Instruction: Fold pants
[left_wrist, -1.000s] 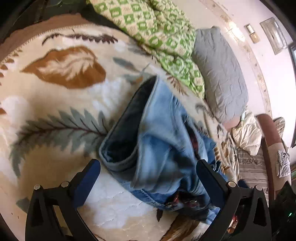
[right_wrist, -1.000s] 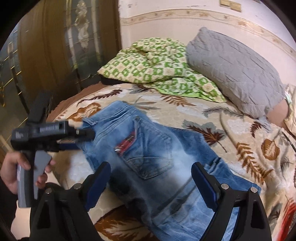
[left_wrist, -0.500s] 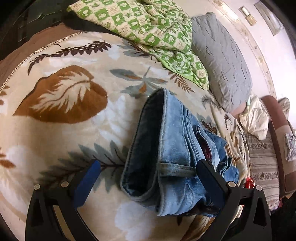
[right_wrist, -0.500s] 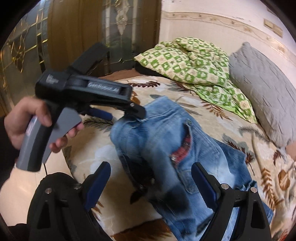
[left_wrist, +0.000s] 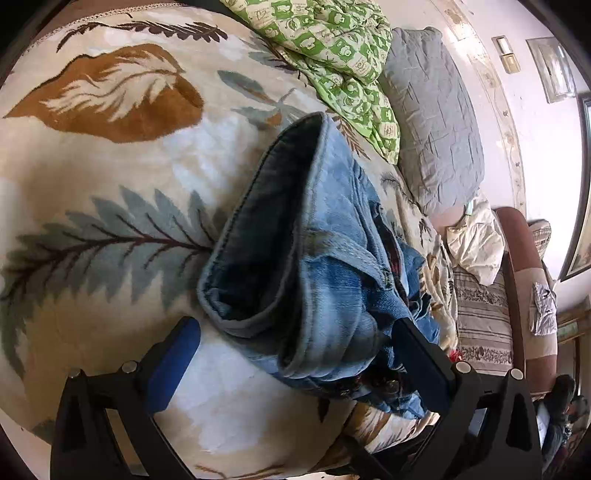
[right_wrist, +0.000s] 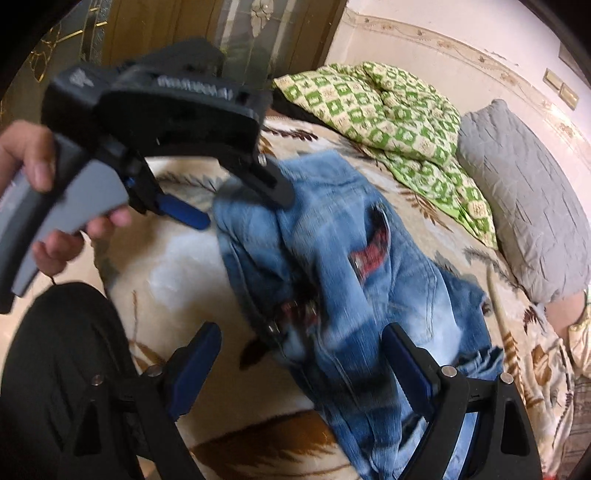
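Blue jeans (right_wrist: 354, 266) lie bunched on a leaf-patterned bed (left_wrist: 110, 229); both hand-held grippers, left (left_wrist: 291, 350) and right (right_wrist: 303, 354), gape wide, apparently gripping nothing.

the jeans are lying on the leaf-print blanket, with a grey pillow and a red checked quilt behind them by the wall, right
Not quite: the quilt is green checked, not red, as the right wrist view shows. The rest holds: the jeans lie on the leaf-print blanket, with the grey pillow and the quilt behind them by the wall.
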